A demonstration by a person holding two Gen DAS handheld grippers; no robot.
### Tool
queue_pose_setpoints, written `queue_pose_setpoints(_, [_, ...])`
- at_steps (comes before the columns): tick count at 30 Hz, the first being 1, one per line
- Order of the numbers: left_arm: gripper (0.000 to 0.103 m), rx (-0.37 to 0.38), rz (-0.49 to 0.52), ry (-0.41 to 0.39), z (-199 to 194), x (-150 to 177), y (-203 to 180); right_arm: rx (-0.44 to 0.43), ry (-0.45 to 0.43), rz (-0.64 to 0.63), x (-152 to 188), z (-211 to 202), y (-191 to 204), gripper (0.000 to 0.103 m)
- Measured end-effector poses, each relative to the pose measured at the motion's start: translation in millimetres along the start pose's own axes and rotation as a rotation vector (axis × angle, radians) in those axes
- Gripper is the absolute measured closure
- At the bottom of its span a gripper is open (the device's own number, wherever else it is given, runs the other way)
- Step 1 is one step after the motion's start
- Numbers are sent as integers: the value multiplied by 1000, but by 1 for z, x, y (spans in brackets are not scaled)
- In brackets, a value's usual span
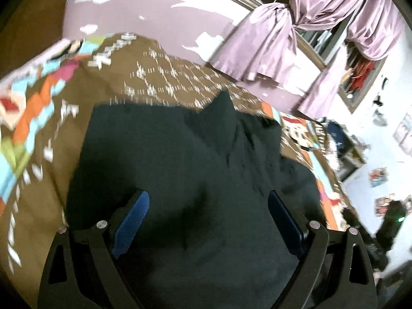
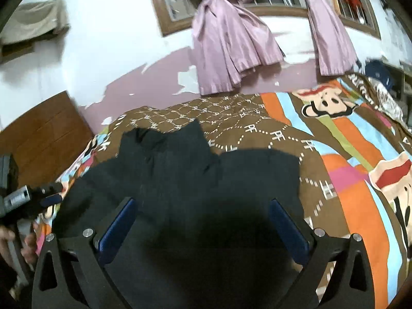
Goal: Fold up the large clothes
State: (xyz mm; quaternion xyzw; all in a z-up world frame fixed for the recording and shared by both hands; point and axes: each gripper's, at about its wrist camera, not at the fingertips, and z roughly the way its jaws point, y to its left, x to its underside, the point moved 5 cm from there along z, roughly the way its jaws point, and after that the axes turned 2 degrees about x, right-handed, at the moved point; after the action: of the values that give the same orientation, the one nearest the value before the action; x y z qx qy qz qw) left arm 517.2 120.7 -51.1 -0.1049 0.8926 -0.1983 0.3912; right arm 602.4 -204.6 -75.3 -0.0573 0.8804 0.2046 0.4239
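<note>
A dark, nearly black garment (image 2: 180,180) lies spread on the bed, its folded points reaching toward twelve o'clock in both wrist views; blur and its darkness make the kind of clothing hard to tell. The right gripper (image 2: 203,206) hangs above it with fingers wide apart and nothing between the blue pads (image 2: 117,228). The left gripper (image 1: 208,200) likewise stands wide and empty above the cloth. Beneath is a brown cartoon-print bedsheet (image 2: 355,154) with orange and blue stripes. At twelve o'clock, knotted lilac curtains (image 2: 226,41) hang before a wood-framed window (image 2: 164,13).
</note>
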Motion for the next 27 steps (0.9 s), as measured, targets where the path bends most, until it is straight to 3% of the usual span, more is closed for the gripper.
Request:
queue_pose_setpoints(6, [13, -75, 61, -42, 53, -69, -21, -50, 89, 210, -63, 102, -8, 0])
queue_pose_setpoints(9, [13, -103, 66, -22, 88, -95, -18, -53, 51, 253, -73, 130, -9, 4])
queue_pose_setpoints(12, [13, -134, 62, -11, 114, -110, -11, -33, 40, 199, -76, 152, -4, 16])
queue_pose_setpoints(14, [13, -158, 65, 0, 131, -114, -8, -35, 32, 180, -77, 165, -3, 33])
queue_pose_setpoints(16, [16, -173, 76, 23, 147, -115, -4, -23, 43, 174, -73, 177, -3, 40])
queue_pose_setpoints(17, [21, -173, 82, 27, 153, -113, -4, -18, 47, 181, -71, 181, -4, 49])
queue_pose_setpoints(18, [36, -164, 82, 31, 157, -111, -2, -33, 50, 189, -69, 184, -4, 54])
queue_pose_setpoints(19, [55, -147, 74, 45, 162, -109, -1, -46, 58, 184, -68, 185, -2, 67])
queue_pose_setpoints(20, [65, -124, 59, 67, 168, -106, 1, -46, 59, 169, -67, 184, 0, 82])
queue_pose_setpoints(21, [85, -109, 47, 85, 171, -105, 3, -36, 59, 147, -67, 181, 3, 85])
queue_pose_setpoints(22, [90, -106, 39, 95, 172, -103, 4, -31, 53, 133, -66, 177, 5, 88])
queue_pose_setpoints(27, [98, -94, 62, 36, 146, -94, -2, -89, 26, 98, -62, 132, 10, 92])
